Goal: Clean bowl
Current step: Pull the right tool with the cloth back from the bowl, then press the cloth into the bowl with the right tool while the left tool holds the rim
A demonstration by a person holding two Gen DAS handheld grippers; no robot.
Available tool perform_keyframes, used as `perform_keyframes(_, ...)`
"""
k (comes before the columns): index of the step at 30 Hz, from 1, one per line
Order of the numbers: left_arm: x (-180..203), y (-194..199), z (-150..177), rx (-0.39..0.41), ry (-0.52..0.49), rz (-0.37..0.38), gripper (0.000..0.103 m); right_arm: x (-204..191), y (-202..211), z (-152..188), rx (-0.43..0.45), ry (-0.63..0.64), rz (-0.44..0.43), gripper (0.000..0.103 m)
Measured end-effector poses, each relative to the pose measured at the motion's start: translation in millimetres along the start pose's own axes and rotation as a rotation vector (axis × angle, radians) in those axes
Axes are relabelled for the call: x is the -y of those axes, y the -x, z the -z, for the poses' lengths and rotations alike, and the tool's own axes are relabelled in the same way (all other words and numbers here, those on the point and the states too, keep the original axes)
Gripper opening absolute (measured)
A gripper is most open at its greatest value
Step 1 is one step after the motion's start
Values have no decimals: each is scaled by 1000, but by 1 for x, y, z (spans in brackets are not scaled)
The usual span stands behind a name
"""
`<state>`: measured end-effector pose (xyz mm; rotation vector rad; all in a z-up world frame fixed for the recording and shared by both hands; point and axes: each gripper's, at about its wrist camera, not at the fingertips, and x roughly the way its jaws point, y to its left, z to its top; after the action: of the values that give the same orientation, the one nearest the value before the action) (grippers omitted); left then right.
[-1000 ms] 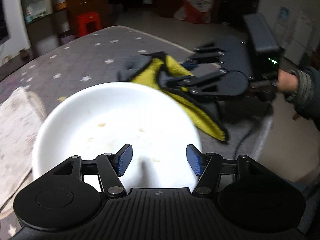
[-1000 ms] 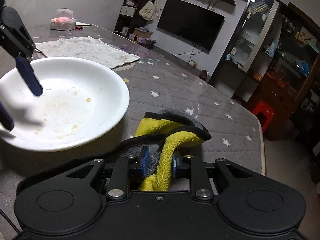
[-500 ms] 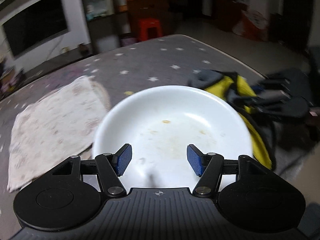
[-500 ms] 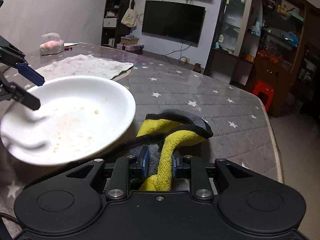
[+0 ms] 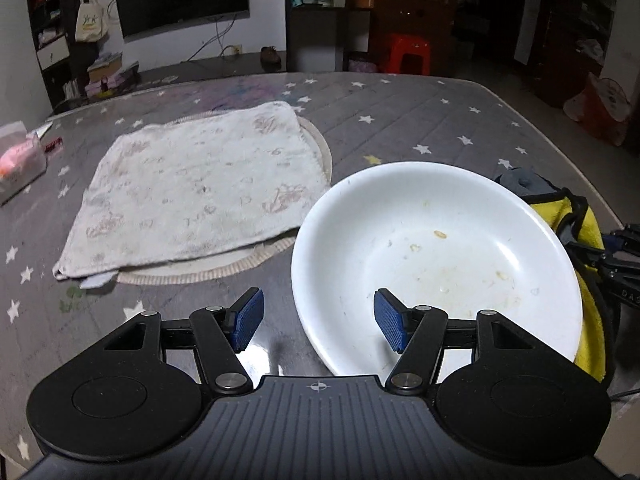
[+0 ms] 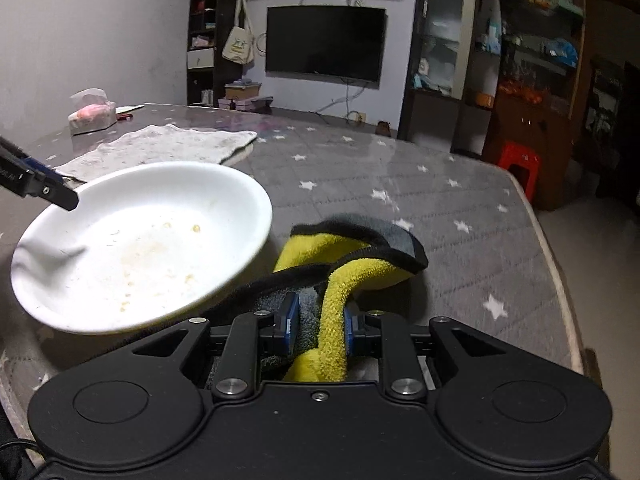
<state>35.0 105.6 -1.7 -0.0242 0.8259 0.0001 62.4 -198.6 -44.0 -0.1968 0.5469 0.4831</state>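
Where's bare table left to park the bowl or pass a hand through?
Free: the starred grey table beyond the yellow cloth, out to its far and right edges; also the strip between the white towel and the tissue pack. Crowded: the near side, where bowl, cloth, right gripper and left gripper bunch together.

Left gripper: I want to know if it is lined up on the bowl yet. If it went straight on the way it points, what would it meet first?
Probably the white bowl: its near left rim lies between the open fingers of the left gripper, slightly right of centre. Depth is unclear, so it may clip only the rim.
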Motion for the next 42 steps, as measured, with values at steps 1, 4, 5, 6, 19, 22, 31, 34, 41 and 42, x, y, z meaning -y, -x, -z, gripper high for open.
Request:
perform_keyframes(1,0,0,2,-5,4,5,62,0,-1,1,-5,-10,5,24)
perform_keyframes(4,1,-1,7,-21,13,15,62,-1,-1,3,-3,-24,19,25)
perform_keyframes(5,2,0,9,-23,14,14,62,-1,-2,4,-3,-32,21,27)
perform_keyframes(6,2,-1,10,-28,20,18,62,0,-2,5,-2,-44,23,29)
perform_keyframes(19,7,-16,18,-89,50,32,37,-1,6,10,53,-106,10,20)
perform_keyframes(22,5,-17,17,-86,76,29,34,-3,12,6,74,-103,6,18)
perform_keyframes(31,23,-30,3,-80,102,67,29,-4,29,-14,147,-100,-9,17)
perform_keyframes(34,29,-35,-2,-70,95,56,29,-7,36,-22,172,-88,-20,17)
perform_keyframes(41,35,-44,-10,-67,96,38,31,-21,45,-29,194,-52,-67,16)
perform_keyframes(42,36,-44,-10,-66,93,35,31,-24,45,-29,191,-47,-76,16)
